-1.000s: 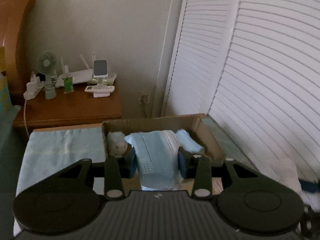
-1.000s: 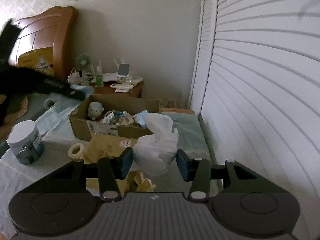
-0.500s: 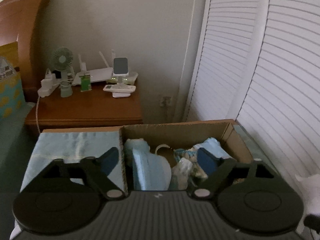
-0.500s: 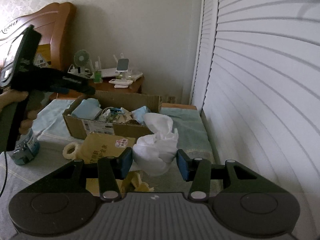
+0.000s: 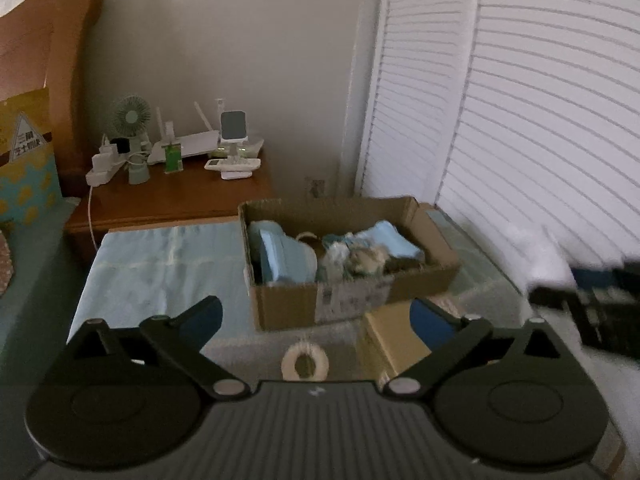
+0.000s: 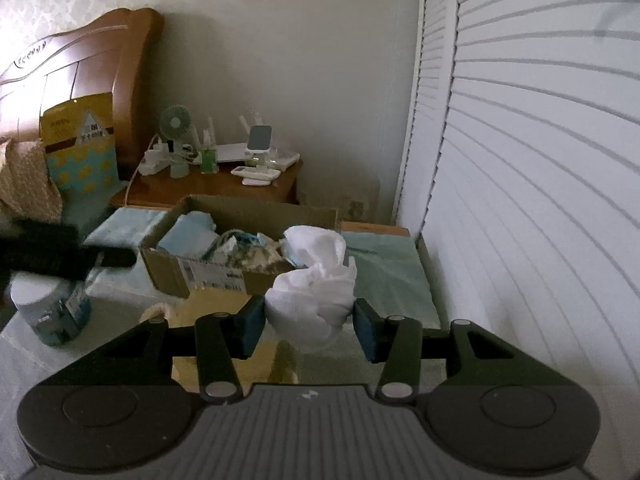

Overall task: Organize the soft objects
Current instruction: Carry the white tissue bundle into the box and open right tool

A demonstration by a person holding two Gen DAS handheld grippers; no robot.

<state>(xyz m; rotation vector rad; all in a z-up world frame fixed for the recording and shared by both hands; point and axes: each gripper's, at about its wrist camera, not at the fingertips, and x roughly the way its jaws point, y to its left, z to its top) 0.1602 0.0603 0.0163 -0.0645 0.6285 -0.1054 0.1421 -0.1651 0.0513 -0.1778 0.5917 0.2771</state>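
The white cloth (image 6: 316,280) is a crumpled, soft bundle with deep folds, bunched into a lump with a loose flap rising at its top. The right gripper (image 6: 309,326) has it clamped: its jaws are partly closed, blue pads pressing the bundle's two sides, holding it above the bed just in front of the box (image 6: 188,276).

The box (image 5: 352,300) is open brown cardboard, rectangular, with a printed label on its near wall. It sits on the bed and is filled with soft things: a folded pale blue cloth (image 5: 286,256) with a ribbed weave at its left end, another light blue fold (image 5: 390,240) at the right, and a blurred tangle of patterned fabric between them. In front of it lie a fuzzy cream ring (image 5: 305,363) and a flat yellow bag (image 5: 394,340). A smooth light blue sheet (image 5: 160,264) covers the bed left of the box. A round jar (image 6: 52,312) with a white lid stands at the left of the right wrist view.

The left gripper (image 5: 316,320) has nothing between its jaws, which are opening and already spread wide. A second ago they pinched the blue ribbed cloth over the box; that cloth now lies inside it, and the gripper has drawn back, so the whole box shows. The right gripper's hold on the white cloth is unchanged.
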